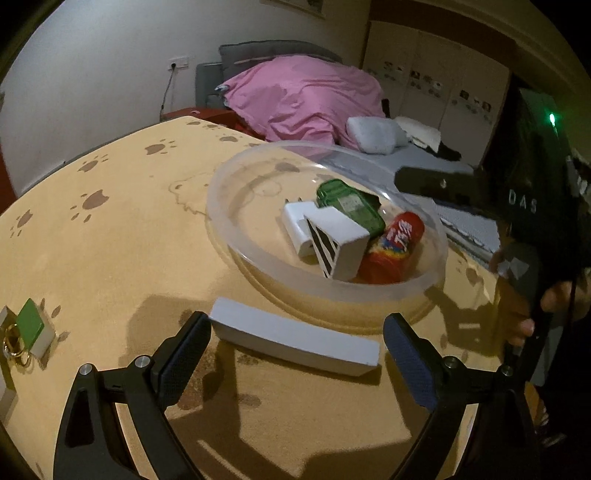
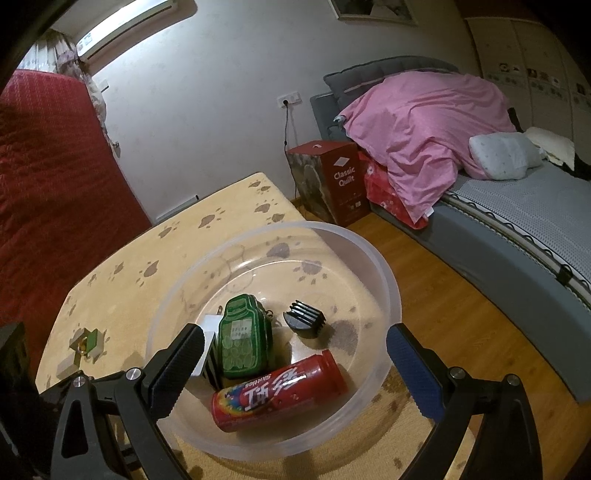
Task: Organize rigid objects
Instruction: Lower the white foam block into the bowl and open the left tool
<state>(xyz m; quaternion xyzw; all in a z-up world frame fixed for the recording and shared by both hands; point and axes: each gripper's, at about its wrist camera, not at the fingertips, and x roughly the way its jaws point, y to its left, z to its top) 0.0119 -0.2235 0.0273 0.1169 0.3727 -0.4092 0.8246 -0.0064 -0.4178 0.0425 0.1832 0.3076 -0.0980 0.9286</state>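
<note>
Peeking past green tin (image 2: 243,338), half-hidden white charger (image 2: 207,325) (both grippers (image 1: 293,360) (image 2: 295,369) spread, empty)

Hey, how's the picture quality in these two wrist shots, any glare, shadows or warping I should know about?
Left wrist view: dim and warm, with fisheye bending of the table; the left gripper throws hard shadows around the white box. Right wrist view: the lit ceiling strip is blown out; the clear bowl and the Skittles tube stay sharp; the right gripper is open.
</note>
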